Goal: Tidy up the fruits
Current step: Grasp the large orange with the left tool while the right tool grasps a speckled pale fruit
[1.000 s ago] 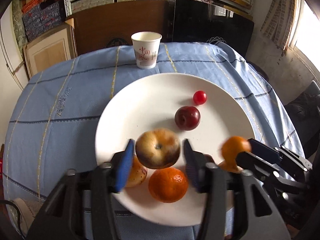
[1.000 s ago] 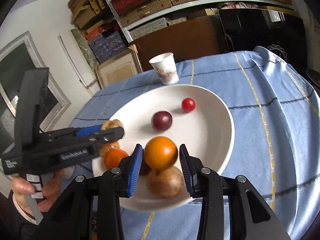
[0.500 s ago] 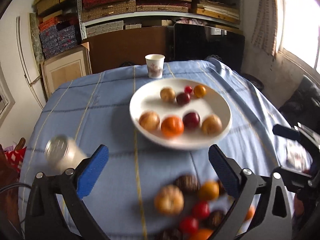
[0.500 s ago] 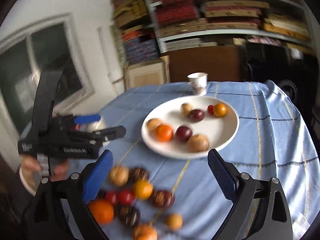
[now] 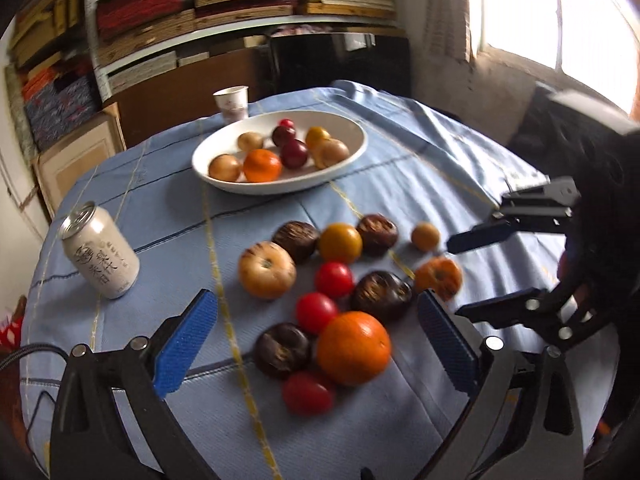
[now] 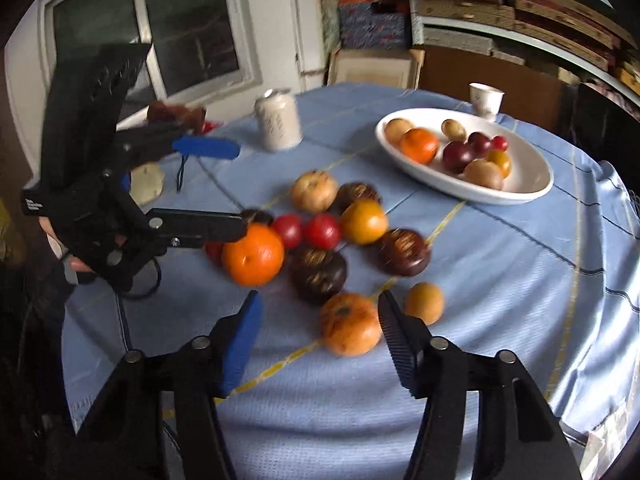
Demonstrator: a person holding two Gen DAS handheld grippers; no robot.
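Observation:
A white plate (image 5: 280, 190) (image 6: 500, 200) at the far side of the table holds several fruits. Nearer lies a loose pile: a big orange (image 5: 354, 348) (image 6: 253, 254), red tomatoes, dark brown fruits and a tan one (image 5: 267, 269). My left gripper (image 5: 317, 304) (image 6: 224, 188) hovers wide open over the near end of the pile, holding nothing. My right gripper (image 6: 320, 304) (image 5: 472, 276) is closing its jaws. A striped orange fruit (image 6: 350, 330) (image 5: 438, 276) sits between its fingers, close to the right one, and the pads are not pressing it.
A pale drink can (image 5: 100, 252) (image 6: 278, 120) stands left of the pile on the blue tablecloth. A paper cup (image 5: 231, 100) (image 6: 486, 100) stands behind the plate. Shelves of boxes line the far wall. A small orange fruit (image 6: 424, 303) lies just right of my right gripper.
Both grippers let go of their fruit on the plate and drew back to the loose pile. The left jaws spread wide; the right jaws spread, then narrowed around the striped fruit.

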